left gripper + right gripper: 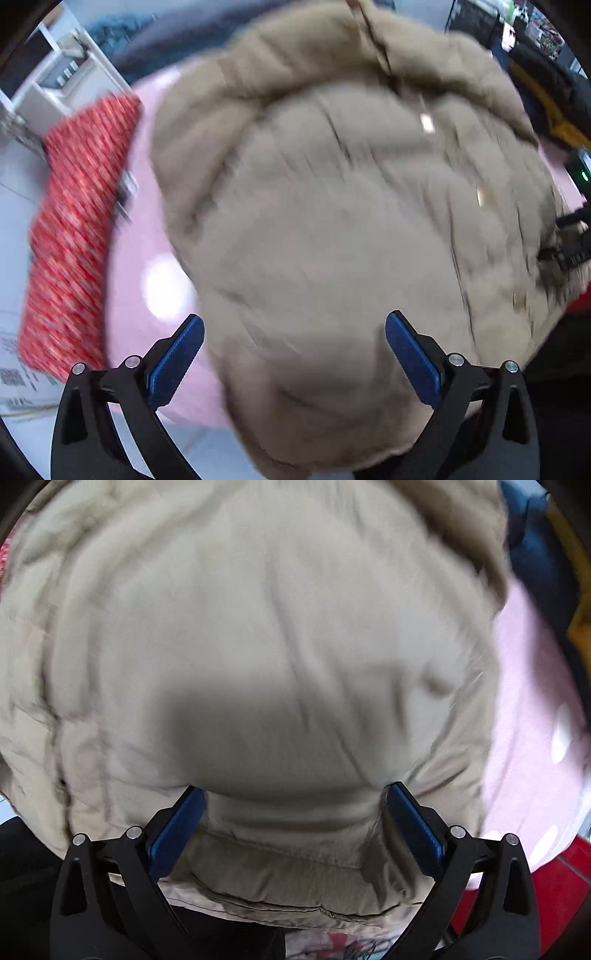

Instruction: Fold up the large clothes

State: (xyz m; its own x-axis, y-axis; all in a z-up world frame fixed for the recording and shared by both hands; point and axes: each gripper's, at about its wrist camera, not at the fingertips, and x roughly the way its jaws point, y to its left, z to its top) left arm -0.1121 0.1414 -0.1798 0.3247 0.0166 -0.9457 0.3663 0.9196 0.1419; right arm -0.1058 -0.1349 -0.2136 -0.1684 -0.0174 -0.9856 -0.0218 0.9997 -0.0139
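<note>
Hovering: both grippers spread, left gripper and right gripper over tan padded jacket | risk: right pinches several puffy layers beside hem | cause: bulk.

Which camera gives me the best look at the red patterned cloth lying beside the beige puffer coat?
The left wrist view. There the red patterned cloth lies in a long strip on the pink table, left of the beige puffer coat, though blurred. The right wrist view shows only a red sliver at its left edge, possibly the same cloth.
</note>
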